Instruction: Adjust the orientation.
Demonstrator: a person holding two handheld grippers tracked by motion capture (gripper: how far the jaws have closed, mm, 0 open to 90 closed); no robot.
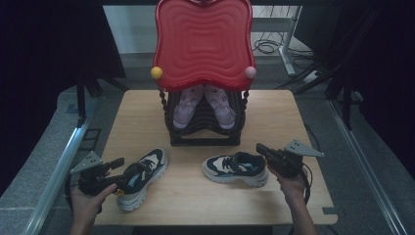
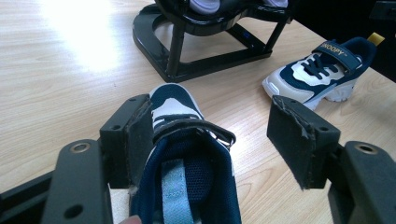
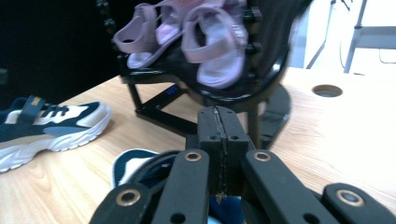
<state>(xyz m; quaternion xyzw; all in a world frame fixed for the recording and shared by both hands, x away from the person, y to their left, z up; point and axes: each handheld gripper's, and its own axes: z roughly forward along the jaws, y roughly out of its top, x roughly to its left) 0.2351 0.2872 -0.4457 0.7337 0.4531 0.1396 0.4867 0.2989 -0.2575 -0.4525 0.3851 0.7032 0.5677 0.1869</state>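
On the wooden table (image 1: 147,112) a pair of navy-and-white sneakers lay in front of a black shoe rack (image 1: 205,132) topped by a red wavy tray (image 1: 203,41). Two lilac sandals (image 1: 203,105) sat on the rack's shelf, toes tipped down toward the table.

The left sneaker (image 1: 141,177) lay near the table's front left, its toe angled toward the rack. The left gripper (image 1: 113,172) was at its heel end. In the left gripper view its jaws stood wide apart: one pad (image 2: 139,140) pressed against the side of the shoe's collar (image 2: 187,154), while the other pad (image 2: 292,135) hung clear over bare wood, so nothing was clamped.

The right sneaker (image 1: 236,168) rested on its sole just right of centre, toe pointing left, heel toward the right gripper (image 1: 262,149). That gripper hovered by the heel. In the right gripper view its two jaws were pressed flat together above the shoe's opening (image 3: 154,170). Whether they pinched a bit of the sneaker's back edge, I couldn't make out from where the camera sat.

The two sneakers lay well apart from each other, both short of the rack.
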